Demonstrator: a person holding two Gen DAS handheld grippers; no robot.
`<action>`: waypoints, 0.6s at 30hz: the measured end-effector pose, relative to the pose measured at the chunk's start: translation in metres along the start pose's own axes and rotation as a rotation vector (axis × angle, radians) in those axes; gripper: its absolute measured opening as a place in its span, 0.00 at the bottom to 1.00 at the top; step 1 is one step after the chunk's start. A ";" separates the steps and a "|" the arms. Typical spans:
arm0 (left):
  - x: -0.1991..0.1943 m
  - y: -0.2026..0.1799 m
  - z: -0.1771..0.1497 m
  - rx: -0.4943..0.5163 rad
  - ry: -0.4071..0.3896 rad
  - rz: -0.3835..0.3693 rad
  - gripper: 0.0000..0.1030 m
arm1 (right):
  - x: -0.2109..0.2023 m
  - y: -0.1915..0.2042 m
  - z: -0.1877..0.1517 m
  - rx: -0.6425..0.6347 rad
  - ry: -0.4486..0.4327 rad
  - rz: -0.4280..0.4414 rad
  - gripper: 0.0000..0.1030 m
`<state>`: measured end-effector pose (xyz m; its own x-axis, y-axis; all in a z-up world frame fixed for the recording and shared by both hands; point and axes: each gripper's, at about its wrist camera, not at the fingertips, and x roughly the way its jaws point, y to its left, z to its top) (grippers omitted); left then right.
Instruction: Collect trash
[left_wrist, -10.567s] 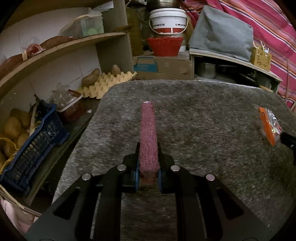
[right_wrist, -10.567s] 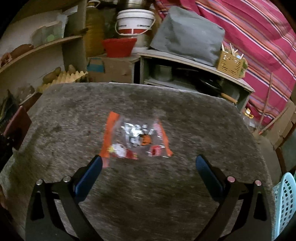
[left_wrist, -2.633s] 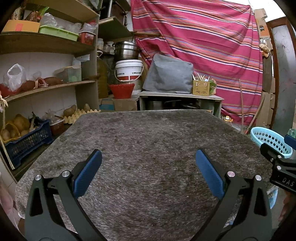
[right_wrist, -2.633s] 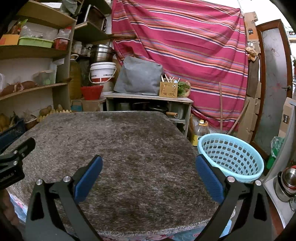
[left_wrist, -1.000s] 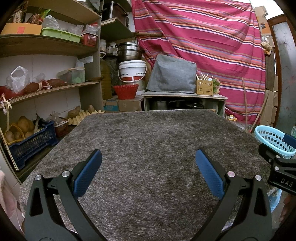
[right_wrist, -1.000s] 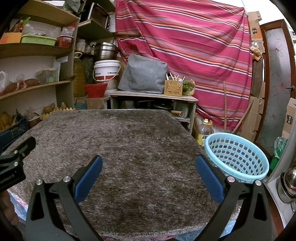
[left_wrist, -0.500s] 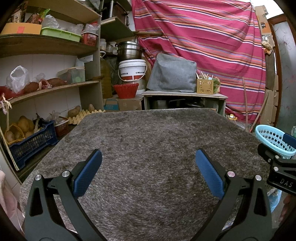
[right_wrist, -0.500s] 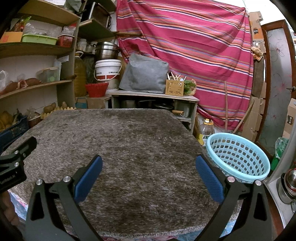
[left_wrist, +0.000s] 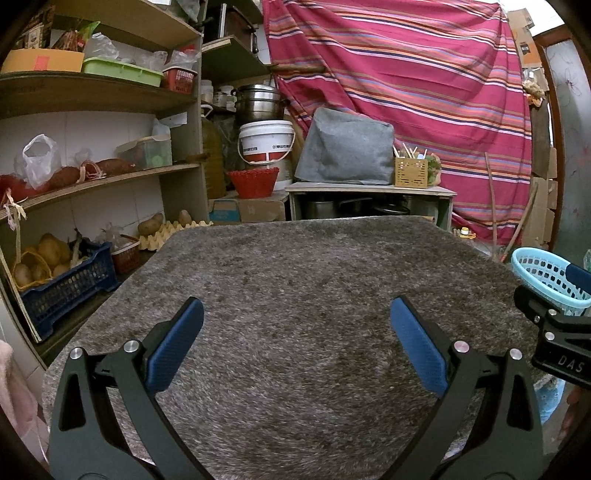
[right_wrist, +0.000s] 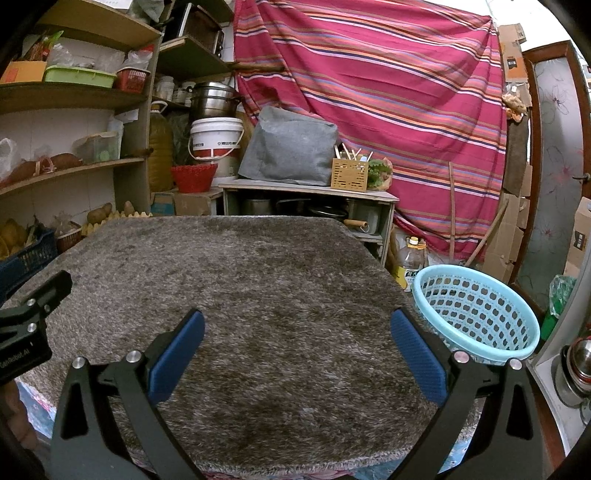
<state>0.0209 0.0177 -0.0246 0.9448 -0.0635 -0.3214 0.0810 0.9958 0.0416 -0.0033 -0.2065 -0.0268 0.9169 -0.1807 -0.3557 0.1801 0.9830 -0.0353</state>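
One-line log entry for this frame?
left hand-held gripper: open | right hand-held gripper: open | grey shaggy mat: no trash | light-blue plastic basket: beside table

Grey-brown shaggy table cover. Light-blue perforated basket — plain. Curtain magenta, striped orange, white, dark blue. White bucket, red band. Red bowl. Grey cloth cover. Navy crate. Fingertip pads blue — arms black.

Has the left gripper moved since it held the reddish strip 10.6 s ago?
Yes. The left gripper has pulled back and tilted up: the white bucket, formerly at the top edge, now sits mid-frame.
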 end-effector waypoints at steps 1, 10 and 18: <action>0.000 -0.001 0.000 0.001 0.000 -0.001 0.95 | 0.000 0.000 0.000 0.000 0.000 0.001 0.96; 0.000 0.000 0.000 0.002 0.001 -0.001 0.95 | 0.000 0.000 0.000 -0.001 0.001 -0.001 0.96; 0.000 0.000 0.001 0.003 0.000 0.000 0.95 | 0.000 0.000 0.000 -0.003 -0.001 0.000 0.96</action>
<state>0.0211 0.0177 -0.0239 0.9449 -0.0638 -0.3210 0.0823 0.9956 0.0443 -0.0035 -0.2065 -0.0266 0.9174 -0.1809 -0.3544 0.1792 0.9831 -0.0379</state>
